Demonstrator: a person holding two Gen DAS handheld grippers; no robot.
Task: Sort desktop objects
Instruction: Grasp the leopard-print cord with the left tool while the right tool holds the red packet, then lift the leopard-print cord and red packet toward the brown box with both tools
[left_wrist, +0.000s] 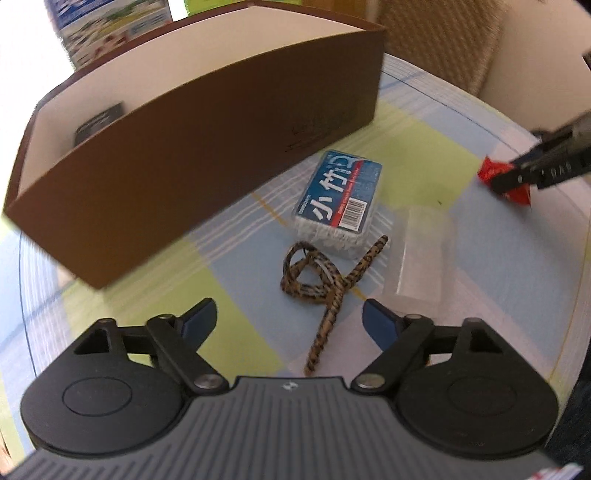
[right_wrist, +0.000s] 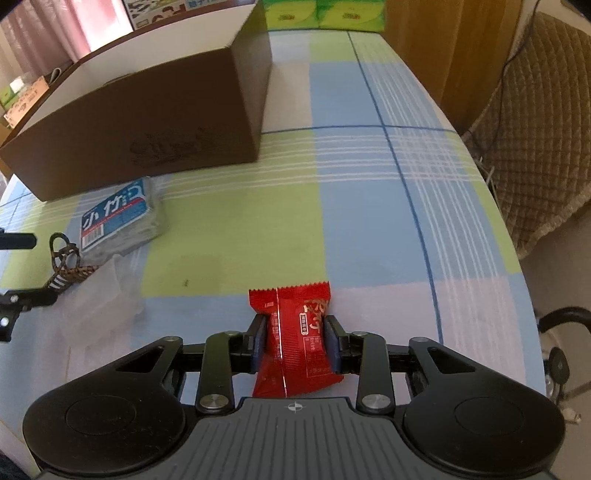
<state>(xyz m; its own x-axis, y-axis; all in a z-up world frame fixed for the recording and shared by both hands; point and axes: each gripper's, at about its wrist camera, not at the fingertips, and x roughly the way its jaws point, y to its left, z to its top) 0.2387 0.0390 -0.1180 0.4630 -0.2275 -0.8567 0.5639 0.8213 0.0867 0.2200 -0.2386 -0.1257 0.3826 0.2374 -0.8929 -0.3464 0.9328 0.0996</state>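
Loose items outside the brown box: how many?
4. Toothpick box beside the brown box; patterned cord before the open left gripper; clear plastic case right of it; red snack packet in the right gripper. A dark item lies inside; more may be hidden.

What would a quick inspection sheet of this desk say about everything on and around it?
Surface: checked tablecloth, blue, green and white.
Job's things: brown box, open-topped; blue-labelled pack; patterned cord; clear plastic case; red snack packet.
Clutter: green cartons at the far edge.
Grippers: left gripper jaws open over the cord; right gripper jaws shut on the packet.
Cables: thin black cable over the chair.
Surroundings: quilted chair, pink curtain.
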